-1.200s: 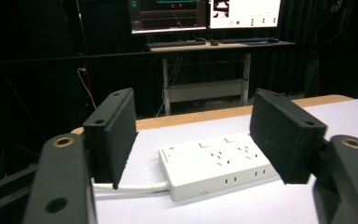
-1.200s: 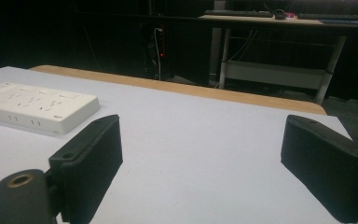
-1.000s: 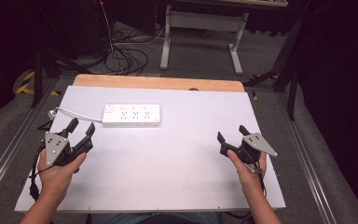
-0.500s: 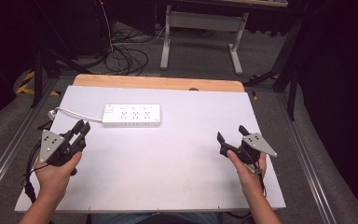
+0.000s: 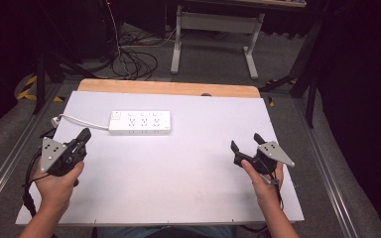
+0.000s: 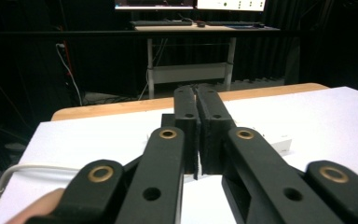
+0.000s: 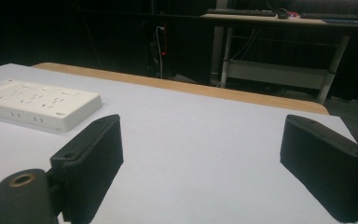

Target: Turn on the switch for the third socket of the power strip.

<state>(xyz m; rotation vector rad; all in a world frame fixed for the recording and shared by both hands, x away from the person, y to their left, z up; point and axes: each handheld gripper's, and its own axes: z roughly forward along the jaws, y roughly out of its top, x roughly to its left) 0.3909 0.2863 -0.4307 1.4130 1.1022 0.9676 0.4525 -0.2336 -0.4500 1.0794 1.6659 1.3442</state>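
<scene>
A white power strip (image 5: 140, 122) lies flat on the white table top (image 5: 188, 163) toward the back left, its cable (image 5: 77, 119) running off the left edge. My left gripper (image 5: 85, 134) hovers over the table's left side, a short way in front and left of the strip; its jaws have just been closing and now stand shut with nothing between them, the pads (image 6: 210, 126) pressed together. My right gripper (image 5: 246, 142) is held over the right side, open and empty, with its pads (image 7: 94, 161) far apart. The strip (image 7: 37, 109) lies off to its left.
A wooden strip (image 5: 168, 88) borders the table's far edge. Behind it stand a desk frame (image 5: 213, 29) and loose cables (image 5: 129, 59) on the dark floor. Metal rails (image 5: 10, 158) run along both sides of the table.
The left gripper's jaws went from wide open to shut, empty, and that hand shifted slightly. The right gripper stayed where it was, still open.
</scene>
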